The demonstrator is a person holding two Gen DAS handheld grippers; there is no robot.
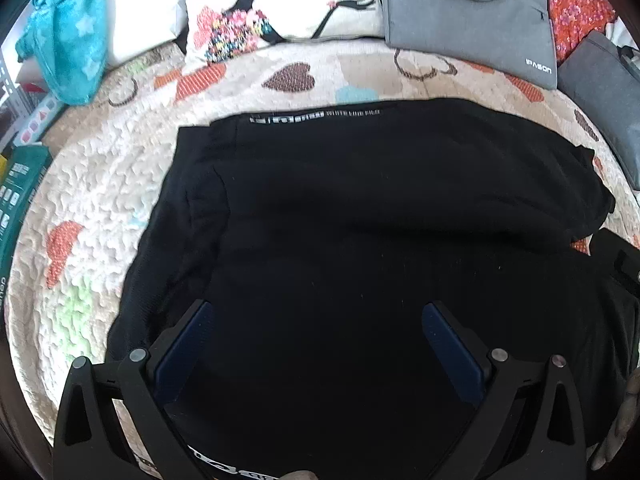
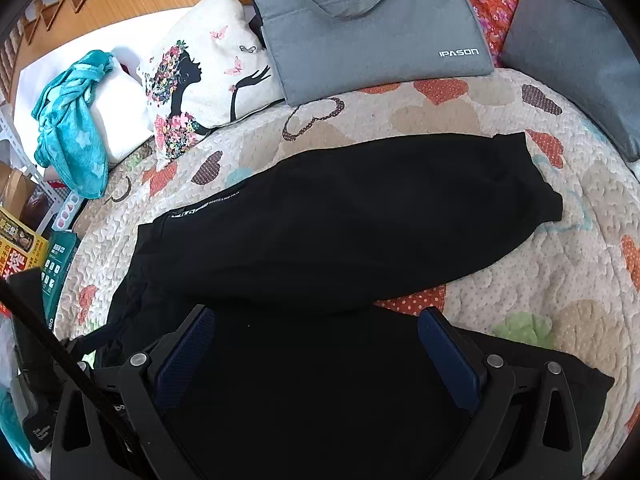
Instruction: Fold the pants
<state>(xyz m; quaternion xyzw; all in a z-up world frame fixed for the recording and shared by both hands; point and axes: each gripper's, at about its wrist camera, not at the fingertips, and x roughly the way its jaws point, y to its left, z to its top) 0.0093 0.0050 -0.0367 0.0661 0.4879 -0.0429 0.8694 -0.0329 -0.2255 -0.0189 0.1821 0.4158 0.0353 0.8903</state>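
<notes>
Apparently pants [image 2: 340,220] are being left unfolded on quilt [image 2: 540,280] | left gripper [image 1: 318,332], right gripper [image 2: 316,334] are being held released, empty | all folds remaining

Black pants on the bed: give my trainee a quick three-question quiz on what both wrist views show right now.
1. True or false: the black pants lie on the heart-print quilt.
2. Which is nearer the turquoise cloth: A) the butterfly pillow, B) the grey IPASON bag?
3. Fill in: the left gripper and right gripper both stand ____.

Key: 1 true; 2 A; 3 open, nothing clamped.
</notes>
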